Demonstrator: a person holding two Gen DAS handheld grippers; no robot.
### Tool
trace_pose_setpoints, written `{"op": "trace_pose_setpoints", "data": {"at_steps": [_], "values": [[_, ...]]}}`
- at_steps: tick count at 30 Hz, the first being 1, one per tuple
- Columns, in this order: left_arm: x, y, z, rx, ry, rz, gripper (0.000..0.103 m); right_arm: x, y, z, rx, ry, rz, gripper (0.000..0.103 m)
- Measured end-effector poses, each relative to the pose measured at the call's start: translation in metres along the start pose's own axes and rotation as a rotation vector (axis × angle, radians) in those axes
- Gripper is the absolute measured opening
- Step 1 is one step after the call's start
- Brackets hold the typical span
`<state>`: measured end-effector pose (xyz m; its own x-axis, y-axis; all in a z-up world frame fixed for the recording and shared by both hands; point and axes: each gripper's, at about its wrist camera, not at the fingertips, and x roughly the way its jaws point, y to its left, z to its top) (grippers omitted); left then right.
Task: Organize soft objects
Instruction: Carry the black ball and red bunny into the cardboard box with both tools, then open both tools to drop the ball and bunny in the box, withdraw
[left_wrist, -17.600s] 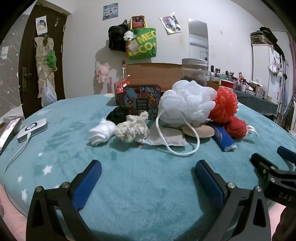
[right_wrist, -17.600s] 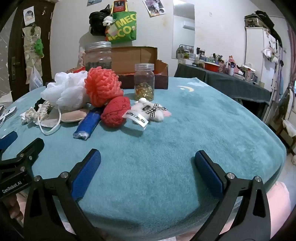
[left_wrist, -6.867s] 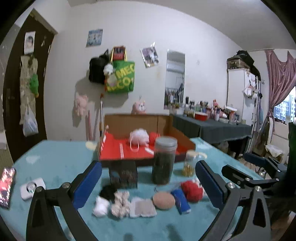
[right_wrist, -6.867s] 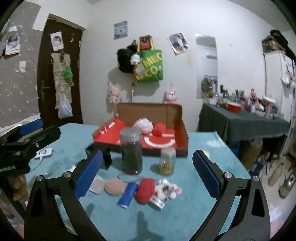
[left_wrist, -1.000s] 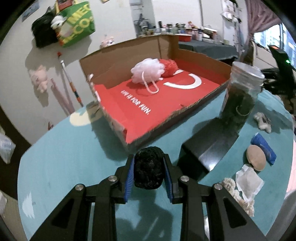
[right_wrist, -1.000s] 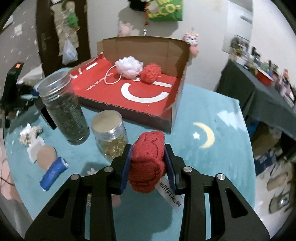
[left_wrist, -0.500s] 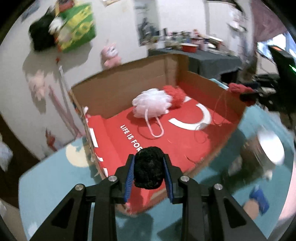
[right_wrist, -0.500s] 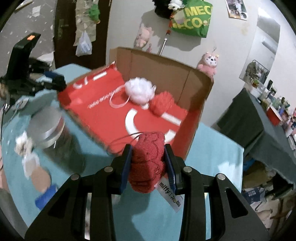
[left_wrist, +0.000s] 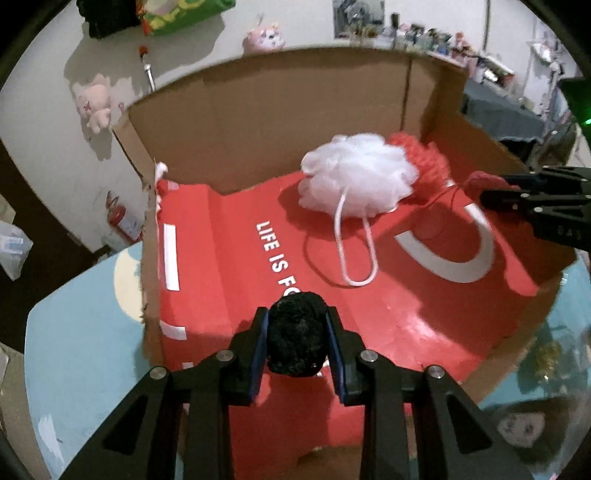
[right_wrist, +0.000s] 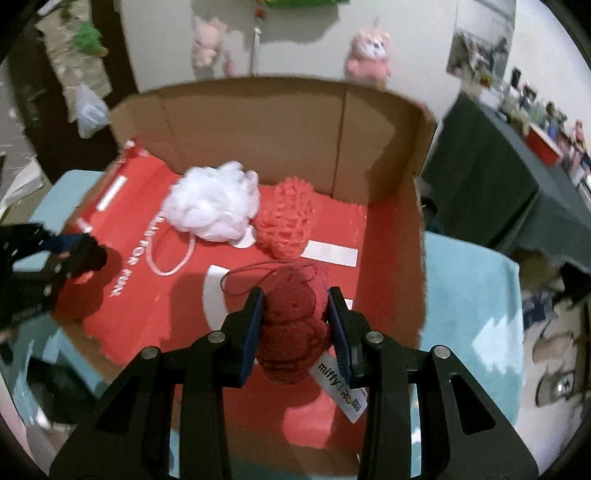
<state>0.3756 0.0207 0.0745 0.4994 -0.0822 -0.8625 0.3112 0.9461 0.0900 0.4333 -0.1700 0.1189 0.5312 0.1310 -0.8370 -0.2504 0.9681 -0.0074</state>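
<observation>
Left hand-held gripper (left_wrist: 297, 341) clamping black pom-pom (left_wrist: 296, 334), right hand-held gripper (right_wrist: 295, 325) clamping red knitted toy (right_wrist: 293, 328), both over red-lined cardboard box (left_wrist: 258, 122)

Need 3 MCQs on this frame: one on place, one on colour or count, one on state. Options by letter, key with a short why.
1. Where does the white mesh pouf lie?
A. In the cardboard box, touching the coral pouf
B. On the teal cloth outside the box
C. Between the right gripper's fingers

2. What colour is the soft thing in the left gripper?
A. White
B. Black
C. Blue

3. How does the right gripper stand?
A. Wide open and empty
B. Shut on nothing
C. Shut on the dark red knitted toy

Key: 1 A, the pouf rests on the red floor of the cardboard box against the coral pouf. 2 B, a black fuzzy ball fills its jaws. 3 C, both pads press the dark red knitted toy.
</observation>
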Motion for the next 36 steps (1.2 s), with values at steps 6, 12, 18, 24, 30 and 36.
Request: {"op": "trace_pose_setpoints", "data": {"at_steps": [6, 12, 18, 24, 30, 36], "values": [[0.024, 0.0, 0.008, -0.006, 0.058, 0.055, 0.032, 0.026, 0.002, 0.013, 0.011, 0.074, -0.058, 0.033], [0.031, 0.007, 0.019, -0.031, 0.051, 0.079, 0.034, 0.051, -0.003, 0.021, 0.035, 0.12, -0.094, 0.033], [0.043, 0.01, 0.032, -0.003, 0.045, 0.11, 0.035, 0.062, -0.006, 0.027, 0.022, 0.121, -0.121, 0.035], [0.049, 0.006, 0.037, -0.007, 0.059, 0.129, 0.04, 0.065, -0.012, 0.028, 0.01, 0.124, -0.137, 0.035], [0.043, -0.004, 0.033, -0.005, 0.056, 0.144, 0.049, 0.065, -0.011, 0.026, -0.017, 0.13, -0.152, 0.035], [0.026, -0.003, 0.027, -0.022, 0.016, 0.14, 0.063, 0.059, -0.005, 0.024, -0.025, 0.112, -0.136, 0.043]]}}
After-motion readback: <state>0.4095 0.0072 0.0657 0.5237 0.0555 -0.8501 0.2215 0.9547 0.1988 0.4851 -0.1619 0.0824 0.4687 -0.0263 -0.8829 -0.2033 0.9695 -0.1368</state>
